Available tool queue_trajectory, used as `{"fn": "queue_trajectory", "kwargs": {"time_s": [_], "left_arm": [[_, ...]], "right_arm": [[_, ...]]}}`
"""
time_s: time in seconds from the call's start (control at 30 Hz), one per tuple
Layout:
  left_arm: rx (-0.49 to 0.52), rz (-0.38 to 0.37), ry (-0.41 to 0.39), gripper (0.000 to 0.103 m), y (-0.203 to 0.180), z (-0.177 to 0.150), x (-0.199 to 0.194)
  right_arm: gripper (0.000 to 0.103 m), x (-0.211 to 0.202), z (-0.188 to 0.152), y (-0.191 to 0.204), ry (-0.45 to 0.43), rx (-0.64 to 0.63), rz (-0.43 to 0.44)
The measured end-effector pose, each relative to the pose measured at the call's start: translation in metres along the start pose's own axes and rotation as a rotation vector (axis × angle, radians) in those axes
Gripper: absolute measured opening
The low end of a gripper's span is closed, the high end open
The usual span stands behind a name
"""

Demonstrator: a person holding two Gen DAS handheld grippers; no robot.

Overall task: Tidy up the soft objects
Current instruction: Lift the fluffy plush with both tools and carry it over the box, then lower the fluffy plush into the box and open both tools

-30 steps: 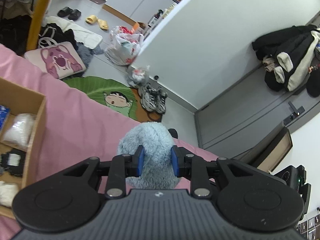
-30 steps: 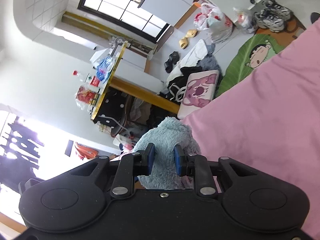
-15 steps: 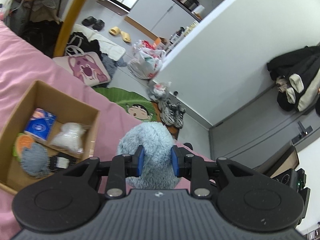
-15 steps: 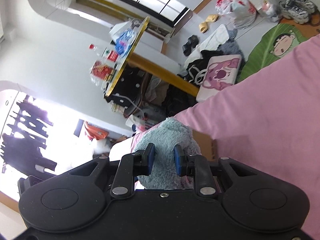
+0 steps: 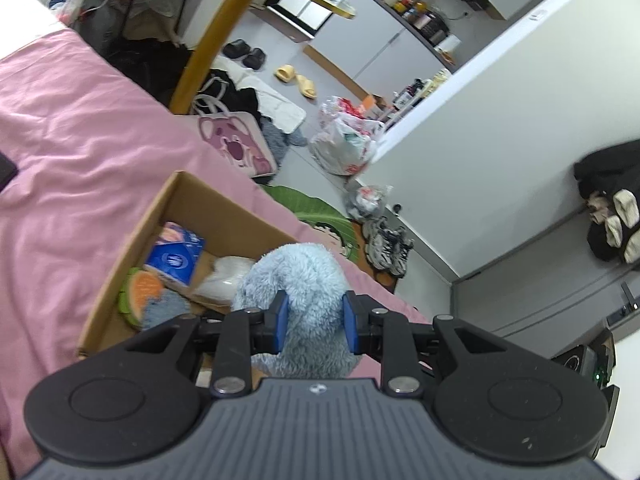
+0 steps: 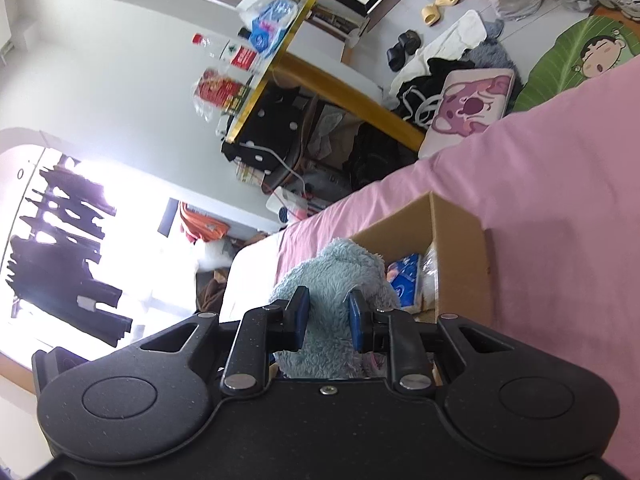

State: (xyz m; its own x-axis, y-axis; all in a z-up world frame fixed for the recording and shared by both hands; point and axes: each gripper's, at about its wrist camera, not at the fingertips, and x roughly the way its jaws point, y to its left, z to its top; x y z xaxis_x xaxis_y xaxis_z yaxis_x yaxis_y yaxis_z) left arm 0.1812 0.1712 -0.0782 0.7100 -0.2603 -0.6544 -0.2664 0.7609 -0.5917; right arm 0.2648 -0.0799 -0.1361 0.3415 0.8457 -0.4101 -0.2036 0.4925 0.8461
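A fluffy light-blue plush toy (image 5: pixel 304 276) is clamped between the blue pads of my left gripper (image 5: pixel 312 320). My right gripper (image 6: pixel 327 320) is shut on another part of the same fluffy blue plush (image 6: pixel 332 268). Both hold it above the near end of an open cardboard box (image 5: pixel 176 200) on the pink bedsheet (image 5: pixel 68 152). Inside the box lie a blue packet (image 5: pixel 174 254), a white soft bundle (image 5: pixel 224 276), an orange-and-green round piece (image 5: pixel 140 292) and a grey fuzzy item (image 5: pixel 166 312). The right wrist view shows the box (image 6: pixel 456 248) with the blue packet (image 6: pixel 404 280) just beyond the plush.
Past the bed edge are a pink bear cushion (image 5: pixel 236 148), a green cartoon mat (image 5: pixel 320 212), sneakers (image 5: pixel 388 244), plastic bags (image 5: pixel 344 140) and a yellow table leg (image 5: pixel 208 40). A dark object (image 5: pixel 7 170) lies on the sheet at far left.
Both grippers have carried the plush toward the box. The box has slid further into both views and now lies directly beyond the plush. Both grips are unchanged.
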Motion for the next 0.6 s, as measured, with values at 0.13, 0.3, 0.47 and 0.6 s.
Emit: {"fn": "queue_trajectory", "kwargs": {"time_s": [0.13,0.3,0.47,0.6], "left_arm": [[-0.038,0.040,-0.003,0.027,0.012,0.002,-0.008],[-0.081,0.087,-0.009,0.027,0.025,0.003,-0.015],[-0.109,0.138,-0.007,0.027,0.034,0.005,-0.018],[-0.142,0.179,0.018,0.031,0.040,0.004,-0.017]], "right_arm": [[0.022,0.015,-0.005,0.007,0.036,-0.016,-0.005],[0.022,0.030,-0.012,0.015,0.077,-0.032,-0.014],[0.023,0.046,-0.017,0.021,0.115,-0.047,-0.029],[0.025,0.054,-0.023,0.021,0.148,-0.051,-0.046]]}}
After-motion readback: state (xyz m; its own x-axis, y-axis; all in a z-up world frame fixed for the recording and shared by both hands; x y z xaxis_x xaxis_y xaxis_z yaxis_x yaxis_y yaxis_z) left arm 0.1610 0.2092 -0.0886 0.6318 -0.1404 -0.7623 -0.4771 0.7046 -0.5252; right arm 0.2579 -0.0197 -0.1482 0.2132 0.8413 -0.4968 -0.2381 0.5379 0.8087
